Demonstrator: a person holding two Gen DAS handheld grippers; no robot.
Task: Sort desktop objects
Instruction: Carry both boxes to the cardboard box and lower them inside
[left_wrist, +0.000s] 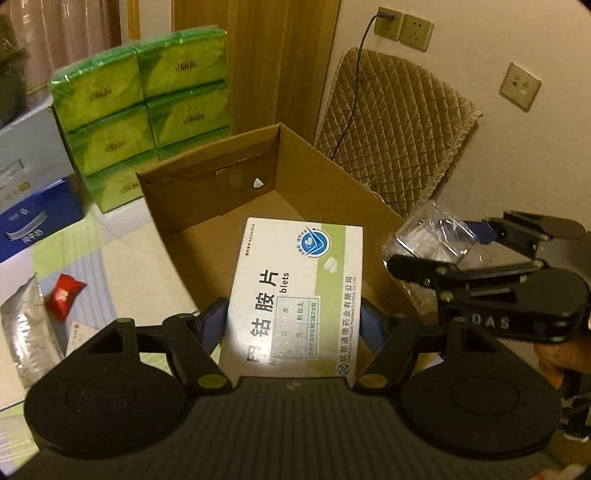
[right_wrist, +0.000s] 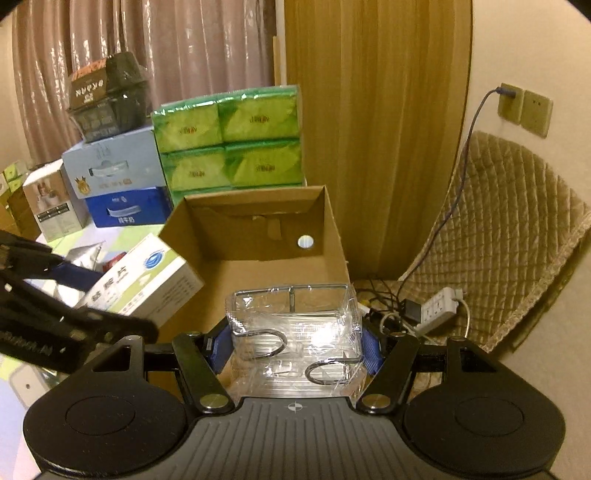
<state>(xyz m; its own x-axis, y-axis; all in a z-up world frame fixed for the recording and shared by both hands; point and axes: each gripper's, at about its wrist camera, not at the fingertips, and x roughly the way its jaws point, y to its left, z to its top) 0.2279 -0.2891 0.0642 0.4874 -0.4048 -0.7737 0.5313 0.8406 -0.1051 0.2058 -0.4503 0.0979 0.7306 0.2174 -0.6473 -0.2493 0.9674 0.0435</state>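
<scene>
My left gripper (left_wrist: 291, 325) is shut on a white and green medicine box (left_wrist: 295, 288) and holds it over the near edge of an open cardboard box (left_wrist: 229, 184). My right gripper (right_wrist: 297, 347) is shut on a clear plastic packet of metal hooks (right_wrist: 295, 332), also held over the cardboard box (right_wrist: 258, 229). In the left wrist view the right gripper (left_wrist: 443, 240) and its packet (left_wrist: 428, 236) hang just past the carton's right wall. In the right wrist view the left gripper (right_wrist: 85, 291) and the medicine box (right_wrist: 144, 280) are at the carton's left wall. The carton's floor is bare.
A stack of green tissue packs (left_wrist: 140, 110) stands behind the carton, with blue and grey boxes (left_wrist: 33, 214) to its left. A red packet (left_wrist: 64, 295) and a silver pouch (left_wrist: 26, 325) lie on the table at left. A quilted chair (right_wrist: 509, 229), a power strip (right_wrist: 439, 306) and cables are at right.
</scene>
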